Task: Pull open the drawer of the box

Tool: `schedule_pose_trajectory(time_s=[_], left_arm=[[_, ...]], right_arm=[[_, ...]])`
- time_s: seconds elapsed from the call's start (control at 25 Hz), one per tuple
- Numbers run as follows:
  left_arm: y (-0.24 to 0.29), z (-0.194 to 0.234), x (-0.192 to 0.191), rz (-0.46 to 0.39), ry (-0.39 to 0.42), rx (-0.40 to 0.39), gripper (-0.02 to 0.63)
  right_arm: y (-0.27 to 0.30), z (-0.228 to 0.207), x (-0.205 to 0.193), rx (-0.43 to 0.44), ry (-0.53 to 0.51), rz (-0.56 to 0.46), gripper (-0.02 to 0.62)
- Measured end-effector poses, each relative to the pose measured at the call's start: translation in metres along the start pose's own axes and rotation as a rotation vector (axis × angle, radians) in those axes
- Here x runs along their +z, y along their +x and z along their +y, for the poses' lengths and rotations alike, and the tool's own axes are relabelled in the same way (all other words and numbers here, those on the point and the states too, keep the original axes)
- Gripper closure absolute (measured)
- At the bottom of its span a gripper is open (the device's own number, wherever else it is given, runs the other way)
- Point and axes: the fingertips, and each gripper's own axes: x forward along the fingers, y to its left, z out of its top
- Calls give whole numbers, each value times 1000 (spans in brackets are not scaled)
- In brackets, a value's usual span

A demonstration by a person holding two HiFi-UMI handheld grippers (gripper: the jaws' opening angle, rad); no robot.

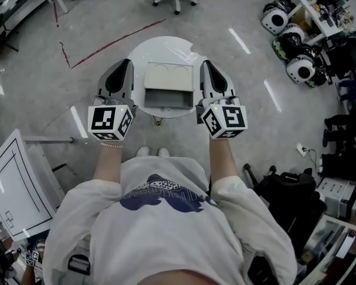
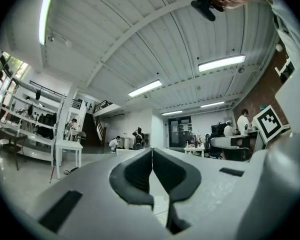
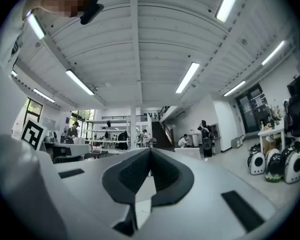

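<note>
the box sits on the round white bench, its drawer already out. it looks like light, stiff plastic, likely to skid, and best hooked at the drawer's front lip. the left gripper and right gripper flank it, jaws together, empty.

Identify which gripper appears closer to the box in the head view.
The right gripper; the left gripper leaves a wider strip of table beside the box.

A large open lab-workshop hall
Bare concrete floor, ceiling strip lights, open shelving racks and white rounded machines marked it.
</note>
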Motion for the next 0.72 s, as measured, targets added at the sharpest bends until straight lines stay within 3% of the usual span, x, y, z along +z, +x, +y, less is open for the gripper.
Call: schedule_pose_trajectory(time_s=[0.2, 0.72], left_arm=[[1, -5, 7, -25, 56, -30, 598], [9, -7, 5, -10, 61, -40, 598]], right_arm=[[5, 10, 1, -23, -105, -1, 598], [7, 3, 1, -46, -131, 4, 598]])
